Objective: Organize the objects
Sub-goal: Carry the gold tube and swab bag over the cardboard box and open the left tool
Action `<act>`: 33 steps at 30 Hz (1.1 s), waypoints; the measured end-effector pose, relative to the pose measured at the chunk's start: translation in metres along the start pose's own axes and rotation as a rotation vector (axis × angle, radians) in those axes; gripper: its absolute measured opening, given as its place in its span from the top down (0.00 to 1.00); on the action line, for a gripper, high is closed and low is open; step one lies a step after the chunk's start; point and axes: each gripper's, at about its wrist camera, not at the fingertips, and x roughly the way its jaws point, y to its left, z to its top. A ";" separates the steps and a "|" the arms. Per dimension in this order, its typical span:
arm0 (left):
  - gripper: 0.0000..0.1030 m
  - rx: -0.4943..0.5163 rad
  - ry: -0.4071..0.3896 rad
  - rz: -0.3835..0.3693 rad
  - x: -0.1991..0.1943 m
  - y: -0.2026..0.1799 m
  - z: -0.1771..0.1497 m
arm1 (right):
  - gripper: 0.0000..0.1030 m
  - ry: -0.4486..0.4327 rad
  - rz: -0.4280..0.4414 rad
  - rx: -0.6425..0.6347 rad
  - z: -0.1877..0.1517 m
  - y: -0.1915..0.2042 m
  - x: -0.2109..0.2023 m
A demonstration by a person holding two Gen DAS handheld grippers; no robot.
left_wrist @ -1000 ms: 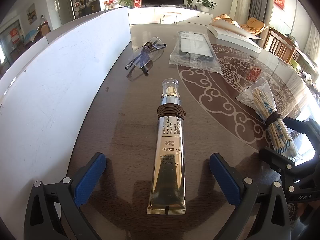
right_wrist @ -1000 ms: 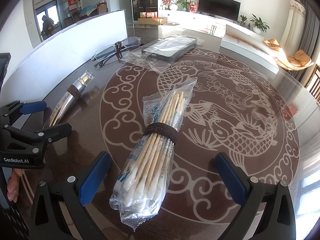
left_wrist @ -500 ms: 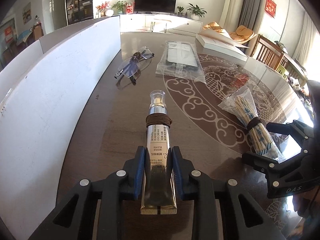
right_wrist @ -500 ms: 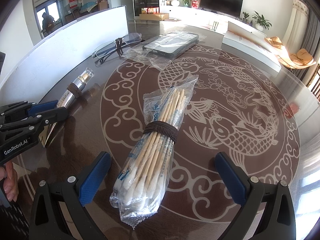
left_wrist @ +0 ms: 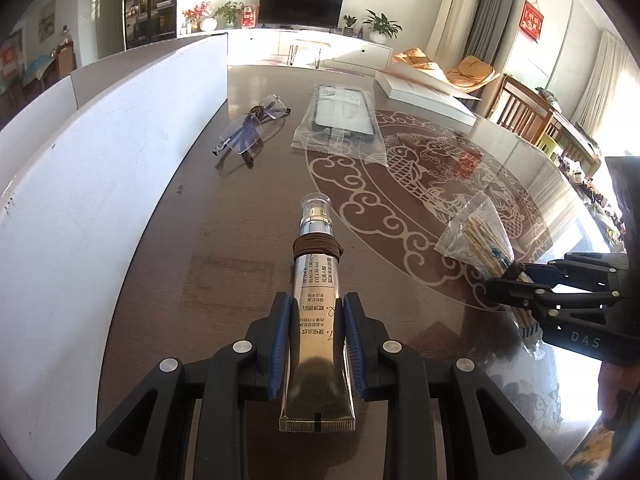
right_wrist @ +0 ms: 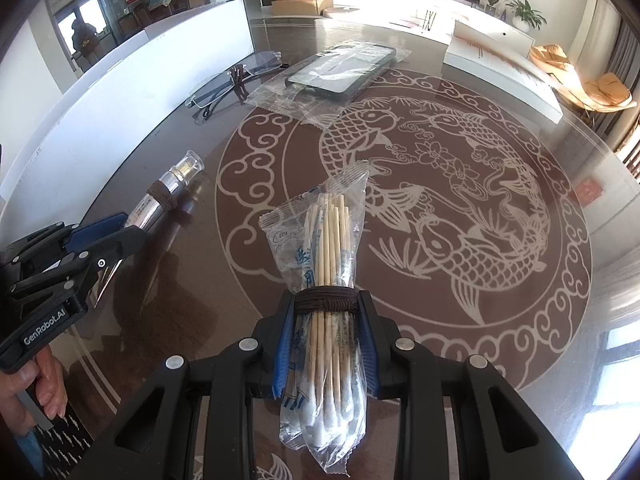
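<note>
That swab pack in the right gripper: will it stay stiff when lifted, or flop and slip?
The swab pack probably stays fairly stiff: the sticks are bundled by a brown band. The loose plastic ends may droop. The right gripper clamps just below the band, so slipping seems unlikely, though the film looks slick.

A home living room; television (left_wrist: 302,5), potted plants (left_wrist: 380,26), dining table (left_wrist: 240,240).

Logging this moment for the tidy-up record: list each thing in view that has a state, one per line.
left gripper: shut on the eye cream tube
right gripper: jaws just closed, shut on the cotton swab bag
eye cream tube: capped, brown band round its neck
cotton swab bag: banded at the middle
glasses: folded, band-tied, on the table
phone case: sealed in clear bag, flat
</note>
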 end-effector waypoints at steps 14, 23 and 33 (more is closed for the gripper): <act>0.75 0.031 -0.014 0.045 0.000 -0.004 0.000 | 0.71 -0.080 0.143 0.121 -0.047 -0.015 -0.047; 0.75 -0.150 -0.247 -0.072 -0.109 0.028 -0.015 | 0.71 -0.184 0.275 0.228 -0.025 -0.016 -0.087; 0.75 -0.252 -0.321 0.237 -0.204 0.169 0.006 | 0.71 -0.293 0.550 -0.061 0.087 0.184 -0.115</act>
